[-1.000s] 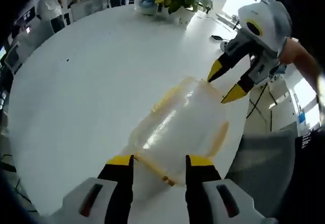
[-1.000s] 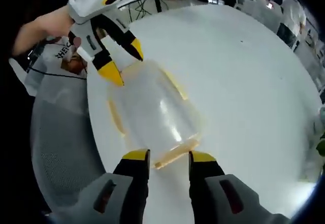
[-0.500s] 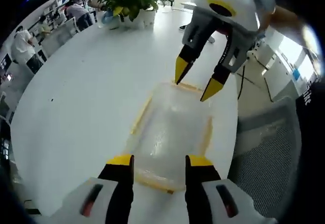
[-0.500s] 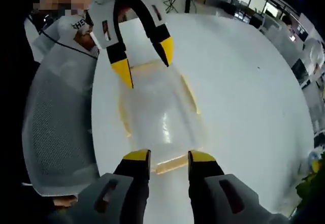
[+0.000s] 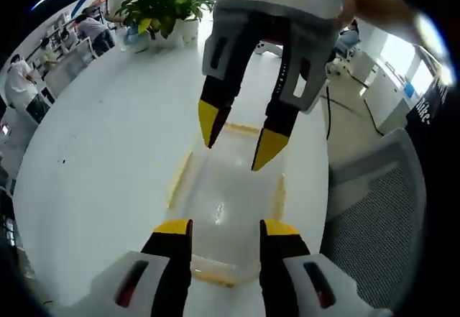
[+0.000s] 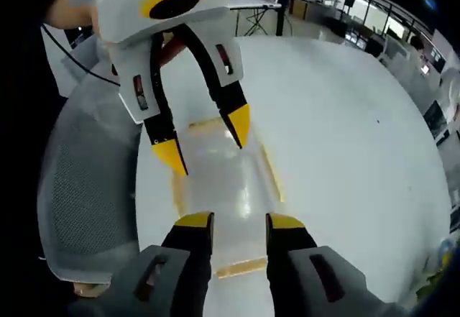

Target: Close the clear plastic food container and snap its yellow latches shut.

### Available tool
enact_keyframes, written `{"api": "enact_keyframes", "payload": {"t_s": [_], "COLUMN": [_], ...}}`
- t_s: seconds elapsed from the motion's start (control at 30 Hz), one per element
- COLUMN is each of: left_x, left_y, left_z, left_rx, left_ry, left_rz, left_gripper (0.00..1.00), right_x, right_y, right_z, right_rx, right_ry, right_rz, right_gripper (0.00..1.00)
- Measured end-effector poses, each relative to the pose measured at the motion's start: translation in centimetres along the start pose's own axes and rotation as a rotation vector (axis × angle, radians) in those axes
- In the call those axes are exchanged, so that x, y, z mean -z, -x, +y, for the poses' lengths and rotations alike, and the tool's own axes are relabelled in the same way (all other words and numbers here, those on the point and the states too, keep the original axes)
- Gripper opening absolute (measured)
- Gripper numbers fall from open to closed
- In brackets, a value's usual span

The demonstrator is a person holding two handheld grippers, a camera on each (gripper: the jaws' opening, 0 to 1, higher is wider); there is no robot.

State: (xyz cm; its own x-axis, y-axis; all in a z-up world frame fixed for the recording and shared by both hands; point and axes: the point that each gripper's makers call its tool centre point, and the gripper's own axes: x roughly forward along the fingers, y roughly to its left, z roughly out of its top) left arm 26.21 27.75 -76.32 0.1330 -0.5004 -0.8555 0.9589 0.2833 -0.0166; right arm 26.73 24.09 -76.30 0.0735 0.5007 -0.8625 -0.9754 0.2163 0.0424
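One container, four yellow latches, two grippers

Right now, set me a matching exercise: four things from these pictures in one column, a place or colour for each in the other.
Things:
1. container
2. potted plant
3. mesh chair
4. latches

Descriptions:
A. grey, beside the table's edge
B. yellow, along the container's rim
C. clear, lying on the white table between both grippers
D. green, at the table's far side in the left gripper view

Pairs: 1-C, 2-D, 3-A, 4-B
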Motion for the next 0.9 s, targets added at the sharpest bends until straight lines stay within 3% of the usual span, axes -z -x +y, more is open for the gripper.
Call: {"api": "enact_keyframes", "payload": {"t_s": [0.63, 0.9], "left_x": [-0.1, 0.0], "left_y": [-0.7, -0.8], "left_z": [-1.1, -2.1], "left_rx": [0.010, 0.001], "left_ry": [-0.012, -0.032], "left_rz": [0.013, 0.024], "left_gripper": [0.30, 0.34], "right_x": [-1.5, -2.1], "right_y": [-1.4, -1.6], "right_z": [-1.2, -2.4], "right_rx": [-0.011, -0.021], "right_ry": [0.018, -0.001], "right_rz": [-0.019, -0.023], "right_gripper": [0.24, 0.27]}}
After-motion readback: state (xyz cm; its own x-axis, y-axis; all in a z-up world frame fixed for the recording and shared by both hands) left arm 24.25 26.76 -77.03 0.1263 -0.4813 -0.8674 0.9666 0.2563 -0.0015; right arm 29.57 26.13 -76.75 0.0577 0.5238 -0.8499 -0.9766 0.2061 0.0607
